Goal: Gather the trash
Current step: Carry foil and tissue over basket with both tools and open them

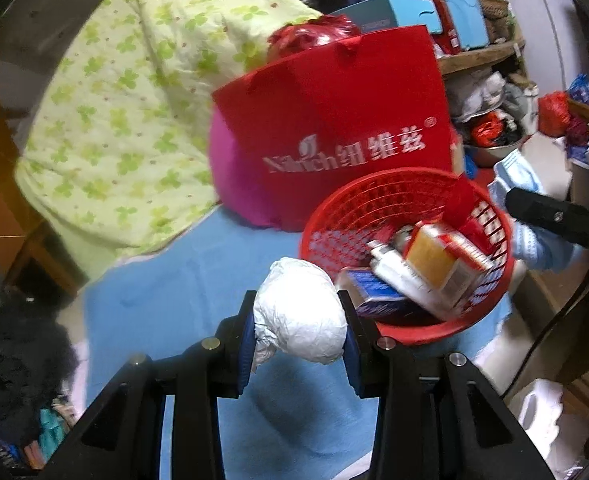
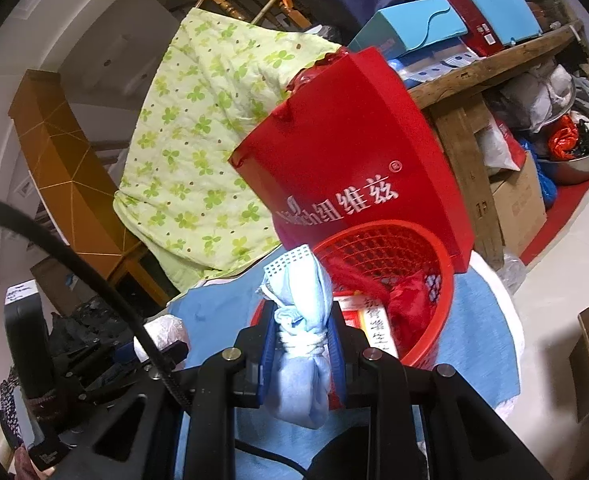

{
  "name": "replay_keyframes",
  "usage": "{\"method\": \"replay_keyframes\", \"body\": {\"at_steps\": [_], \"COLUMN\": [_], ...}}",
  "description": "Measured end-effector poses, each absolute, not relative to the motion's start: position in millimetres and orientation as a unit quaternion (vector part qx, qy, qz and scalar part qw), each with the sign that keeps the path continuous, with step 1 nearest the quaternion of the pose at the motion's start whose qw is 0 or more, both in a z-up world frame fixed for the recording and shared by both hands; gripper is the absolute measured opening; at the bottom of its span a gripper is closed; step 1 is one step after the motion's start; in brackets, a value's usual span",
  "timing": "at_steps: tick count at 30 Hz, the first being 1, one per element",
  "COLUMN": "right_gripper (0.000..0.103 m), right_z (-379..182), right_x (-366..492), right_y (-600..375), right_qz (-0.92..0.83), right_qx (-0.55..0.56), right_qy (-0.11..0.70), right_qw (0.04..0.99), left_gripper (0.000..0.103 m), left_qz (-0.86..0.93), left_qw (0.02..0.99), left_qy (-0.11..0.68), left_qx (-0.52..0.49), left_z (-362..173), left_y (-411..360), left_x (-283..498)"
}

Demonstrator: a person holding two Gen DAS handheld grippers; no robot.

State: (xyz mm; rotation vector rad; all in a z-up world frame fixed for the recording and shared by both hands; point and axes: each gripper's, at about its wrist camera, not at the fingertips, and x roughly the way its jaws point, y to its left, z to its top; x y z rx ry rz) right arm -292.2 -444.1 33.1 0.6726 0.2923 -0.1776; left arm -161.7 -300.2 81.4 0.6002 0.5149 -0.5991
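In the left wrist view, the left gripper (image 1: pixel 300 320) is clenched on a crumpled white paper ball (image 1: pixel 300 312), wrinkled and roughly egg-shaped, pinched between the blue pads low in the middle of the frame. Just right of it stands a round red plastic basket (image 1: pixel 334 220) with a lattice wall and a smooth rolled rim. Inside lie stiff cardboard boxes, one yellow and white (image 1: pixel 446 264), one blue (image 1: pixel 378 288), and a smooth white tube (image 1: pixel 394 268). The ball hangs beside the basket's near left rim, over a flat blue cloth (image 1: pixel 166 292) that is bare to the lower left.

Behind the basket, touching or nearly touching its far rim, a glossy red paper bag (image 1: pixel 334 112) with white lettering stands upright with sharp straight edges. At upper left a soft quilted blanket (image 1: pixel 126 112), pale green with a clover print, is draped in folds.

In the right wrist view, the right gripper (image 2: pixel 302 340) grasps a knotted bundle of light blue face masks (image 2: pixel 304 320), thin, pleated and limp, with a dotted edge sticking up. It hangs over the basket's near left rim (image 2: pixel 446 280), at lower centre. The far side of the basket is closed in by the bag (image 2: pixel 354 152); the right side opens onto blue cloth (image 2: pixel 478 328) and then pale floor. At upper right a rough wooden shelf (image 2: pixel 494 64) carries blue boxes.
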Motion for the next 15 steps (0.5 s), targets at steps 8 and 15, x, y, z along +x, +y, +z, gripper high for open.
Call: {"method": "replay_keyframes", "body": {"at_steps": [8, 15], "right_gripper": [0.026, 0.028], "right_z": [28.1, 25.1], "right_x": [-271.9, -219.9], "right_y": [-480.7, -506.3], "right_qz": [-0.102, -0.101], "right_qx": [0.352, 0.371], "right_qy": [0.147, 0.16], "right_qw": [0.919, 0.909], "left_gripper": [0.04, 0.044], "left_qz": [-0.411, -0.46], "left_qw": [0.83, 0.802], "left_qy": [0.308, 0.344], "left_qx": [0.217, 0.166], "left_z": [77.1, 62.4], "left_y": [-322.4, -343.5], "left_x": [-121.8, -89.7]}}
